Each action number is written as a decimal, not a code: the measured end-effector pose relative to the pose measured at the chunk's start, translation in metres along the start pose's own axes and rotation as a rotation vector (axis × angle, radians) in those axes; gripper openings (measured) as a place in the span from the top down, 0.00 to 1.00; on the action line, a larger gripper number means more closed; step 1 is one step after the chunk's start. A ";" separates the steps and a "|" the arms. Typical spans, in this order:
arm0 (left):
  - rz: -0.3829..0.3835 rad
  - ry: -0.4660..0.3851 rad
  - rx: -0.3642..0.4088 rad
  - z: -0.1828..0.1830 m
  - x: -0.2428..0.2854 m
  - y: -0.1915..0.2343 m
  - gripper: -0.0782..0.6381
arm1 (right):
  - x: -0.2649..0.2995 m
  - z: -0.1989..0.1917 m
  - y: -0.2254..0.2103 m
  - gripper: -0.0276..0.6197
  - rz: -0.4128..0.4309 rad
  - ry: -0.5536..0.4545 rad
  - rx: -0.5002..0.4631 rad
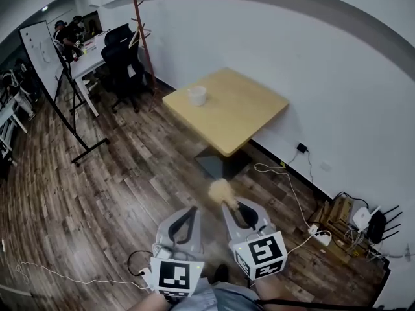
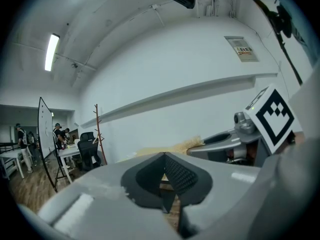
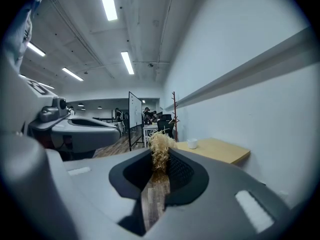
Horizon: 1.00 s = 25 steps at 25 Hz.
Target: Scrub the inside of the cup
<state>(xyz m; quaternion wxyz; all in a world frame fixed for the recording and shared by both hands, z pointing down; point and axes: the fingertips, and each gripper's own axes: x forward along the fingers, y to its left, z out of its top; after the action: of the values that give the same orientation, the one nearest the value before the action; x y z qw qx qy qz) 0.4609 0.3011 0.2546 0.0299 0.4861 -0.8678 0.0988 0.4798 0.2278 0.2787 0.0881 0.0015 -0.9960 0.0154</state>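
Far left in head view: whiteboard (image 1: 40,50) on its stand, w/ black office chairs (image 1: 123,54) and a coat rack (image 1: 139,28) just right of it; plank floor (image 1: 97,173) runs under it all; left gripper (image 1: 190,211) sits low, centre-left, jaws pressed together w/ nothing between them; left gripper view shows its dark pads (image 2: 180,174) meeting at the tip; white cup (image 1: 197,95) stands upright on the square wooden surface (image 1: 240,118), near that surface's left corner and well apart from both grippers; right gripper (image 1: 228,207) is just beside the left one, clamped on a straw-coloured scrubber (image 1: 220,189) whose frayed tuft sticks out past the tips; right gripper view has the scrubber (image 3: 161,149) pinched between the pads, w/ cup (image 3: 192,143) beyond and to its right; far right by the wall, a power strip (image 1: 318,234) w/ trailing cables.
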 end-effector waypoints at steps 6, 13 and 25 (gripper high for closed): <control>0.010 0.026 -0.005 -0.003 0.012 0.001 0.86 | 0.005 -0.006 -0.010 0.86 0.014 0.013 0.027; 0.000 0.027 -0.047 -0.013 0.035 0.022 0.86 | 0.034 -0.017 -0.017 0.86 0.014 0.059 0.037; -0.002 0.017 -0.068 -0.019 0.100 0.139 0.86 | 0.157 0.004 -0.010 0.86 0.002 0.083 0.032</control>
<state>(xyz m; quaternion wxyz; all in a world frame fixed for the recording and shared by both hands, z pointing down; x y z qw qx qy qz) 0.2897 0.2919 0.2680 0.0538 0.4847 -0.8699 0.0732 0.3248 0.2175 0.3028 0.1291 0.0011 -0.9911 0.0315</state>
